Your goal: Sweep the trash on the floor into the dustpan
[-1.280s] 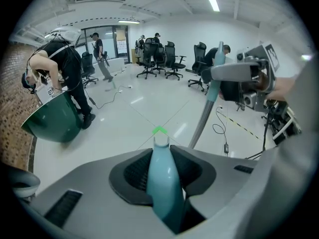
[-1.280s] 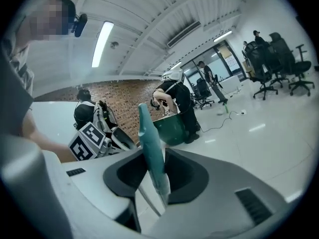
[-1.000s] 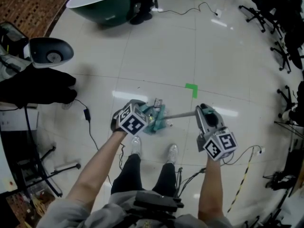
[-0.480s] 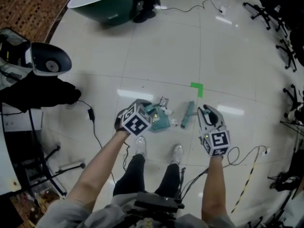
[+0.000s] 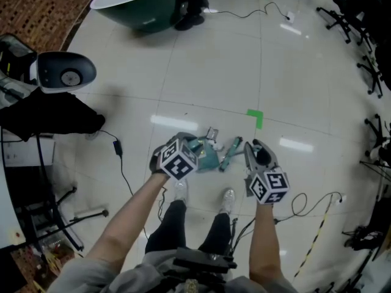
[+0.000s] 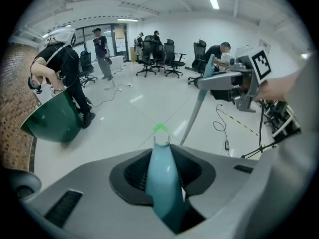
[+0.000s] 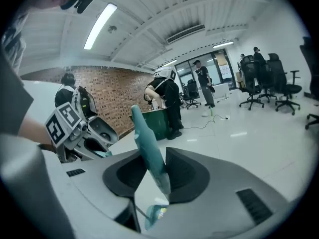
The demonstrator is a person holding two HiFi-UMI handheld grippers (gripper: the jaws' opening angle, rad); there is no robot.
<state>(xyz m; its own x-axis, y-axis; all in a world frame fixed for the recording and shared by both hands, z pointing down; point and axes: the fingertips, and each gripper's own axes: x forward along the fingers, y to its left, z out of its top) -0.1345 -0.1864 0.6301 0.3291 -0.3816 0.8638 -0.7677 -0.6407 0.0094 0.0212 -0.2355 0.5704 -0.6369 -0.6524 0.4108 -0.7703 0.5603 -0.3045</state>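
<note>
My left gripper (image 5: 178, 159) is shut on the handle (image 6: 162, 183) of a teal dustpan (image 5: 205, 155) that rests on the pale tiled floor in front of the person's feet. A small crumpled piece of trash (image 5: 211, 132) lies at the pan's far edge. My right gripper (image 5: 261, 174) holds a teal brush (image 5: 229, 153) by its handle (image 7: 149, 153), which crosses its jaws at a slant. The brush head (image 7: 154, 216) hangs below, close to the pan's right side. The right jaws have just been opening a little, with the handle still between them.
A green tape mark (image 5: 255, 117) sits just beyond the pan. A big green tub (image 5: 137, 5) and a standing person are far left. Black gear and a power cable (image 5: 116, 148) lie left, office chairs (image 5: 360, 54) right, another cable (image 5: 305, 203) near right.
The right gripper has come left and down toward the dustpan. The brush has swung from lying sideways to slanting with its head beside the pan. The left gripper stays put.
</note>
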